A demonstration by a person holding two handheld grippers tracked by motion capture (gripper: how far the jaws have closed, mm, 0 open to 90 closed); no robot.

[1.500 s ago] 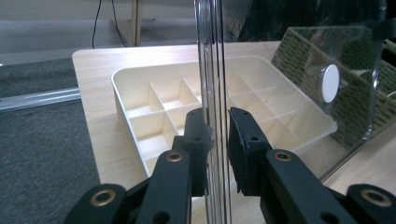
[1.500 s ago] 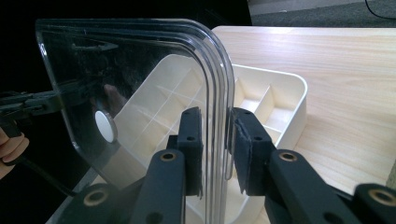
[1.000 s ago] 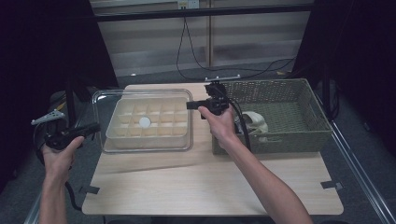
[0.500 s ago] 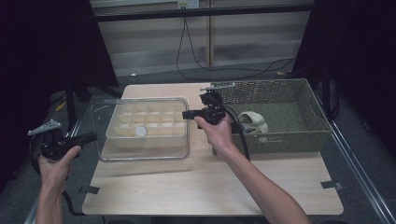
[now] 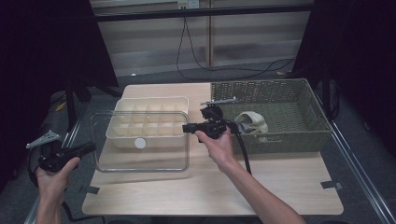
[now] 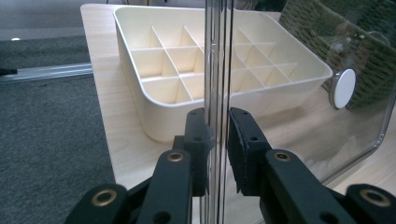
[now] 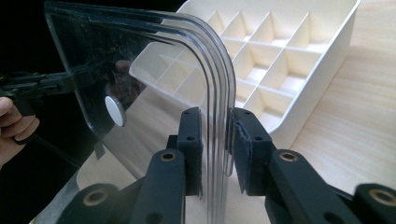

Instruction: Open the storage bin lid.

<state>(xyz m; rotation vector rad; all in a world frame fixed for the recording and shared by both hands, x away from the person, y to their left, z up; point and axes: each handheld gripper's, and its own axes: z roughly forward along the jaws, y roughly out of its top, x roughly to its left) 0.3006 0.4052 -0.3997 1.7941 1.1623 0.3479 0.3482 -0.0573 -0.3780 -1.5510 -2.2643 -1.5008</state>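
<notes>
A clear plastic lid (image 5: 140, 161) with a white round knob (image 5: 140, 143) hangs over the front part of a cream divided tray (image 5: 154, 103) and the table in front of it. My left gripper (image 5: 89, 148) is shut on the lid's left rim, at the table's left edge. My right gripper (image 5: 187, 128) is shut on its right rim. In the left gripper view the lid's rim (image 6: 215, 70) runs edge-on between the pads (image 6: 198, 140), with the tray (image 6: 187, 60) behind. In the right gripper view the lid's curved corner (image 7: 219, 93) sits between the pads (image 7: 245, 135).
A woven green basket (image 5: 280, 88) stands at the table's right and holds a beige bundle (image 5: 252, 122). Bare wooden table (image 5: 280, 182) lies in front of the basket. Tape marks sit near the front corners, and a metal rail runs along each side of the table.
Both hands have carried the lid toward the near left and lower, from squarely over the tray to overhanging its front edge. Both grips stay the same.
</notes>
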